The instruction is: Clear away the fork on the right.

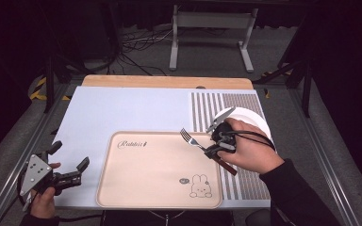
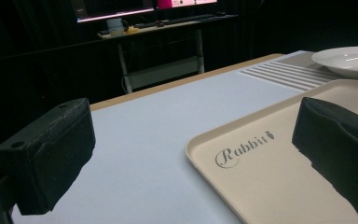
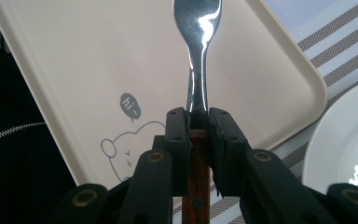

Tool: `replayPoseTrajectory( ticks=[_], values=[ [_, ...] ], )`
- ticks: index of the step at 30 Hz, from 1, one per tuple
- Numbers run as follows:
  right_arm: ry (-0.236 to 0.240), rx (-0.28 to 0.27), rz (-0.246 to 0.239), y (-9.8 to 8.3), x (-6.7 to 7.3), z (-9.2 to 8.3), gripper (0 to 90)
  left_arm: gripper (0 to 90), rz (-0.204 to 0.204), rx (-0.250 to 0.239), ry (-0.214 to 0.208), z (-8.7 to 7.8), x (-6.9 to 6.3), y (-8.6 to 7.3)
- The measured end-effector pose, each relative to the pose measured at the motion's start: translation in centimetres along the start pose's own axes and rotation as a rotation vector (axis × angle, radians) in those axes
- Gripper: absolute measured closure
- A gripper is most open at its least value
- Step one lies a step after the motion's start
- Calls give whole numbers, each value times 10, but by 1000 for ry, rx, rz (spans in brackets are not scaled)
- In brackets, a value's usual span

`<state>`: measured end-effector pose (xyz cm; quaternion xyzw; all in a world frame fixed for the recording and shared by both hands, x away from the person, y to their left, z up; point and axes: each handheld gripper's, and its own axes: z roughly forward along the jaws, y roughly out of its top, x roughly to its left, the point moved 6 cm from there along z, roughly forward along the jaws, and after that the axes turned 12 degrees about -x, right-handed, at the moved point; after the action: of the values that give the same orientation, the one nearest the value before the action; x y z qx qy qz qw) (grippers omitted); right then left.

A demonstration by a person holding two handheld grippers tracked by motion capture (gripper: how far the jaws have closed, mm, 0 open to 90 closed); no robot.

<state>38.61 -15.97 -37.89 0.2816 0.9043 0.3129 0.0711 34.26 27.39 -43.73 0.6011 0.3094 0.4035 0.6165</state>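
A beige tray (image 1: 141,188) with a rabbit drawing lies at the front middle of the table. My right gripper (image 1: 213,147) is shut on a fork (image 1: 191,139) with a brown wooden handle, holding it above the tray's right edge with the tines pointing left. In the right gripper view the fork (image 3: 198,70) runs up from between the closed jaws over the tray (image 3: 98,60). My left gripper (image 1: 68,162) rests at the table's front left corner, open and holding nothing. Its view looks across the tray (image 2: 270,186) between the spread jaws of the left gripper (image 2: 191,158).
A white plate (image 1: 252,120) sits on a striped mat (image 1: 245,181) right of the tray, partly behind the right hand. The plate (image 2: 349,60) also appears far off in the left gripper view. A pale blue mat (image 1: 122,113) covers the table.
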Motion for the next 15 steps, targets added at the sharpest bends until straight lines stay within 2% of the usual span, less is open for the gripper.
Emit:
replayPoseTrajectory(
  ticks=[1, 15],
  values=[
    [-2, 4, 21, 0, 1, 1, 789, 0, 0, 0, 0, 0, 0, 0],
    [-49, 12, 122, 6, 8, 15, 789, 0, -1, 0, 2, 0, 0, 0]
  ],
)
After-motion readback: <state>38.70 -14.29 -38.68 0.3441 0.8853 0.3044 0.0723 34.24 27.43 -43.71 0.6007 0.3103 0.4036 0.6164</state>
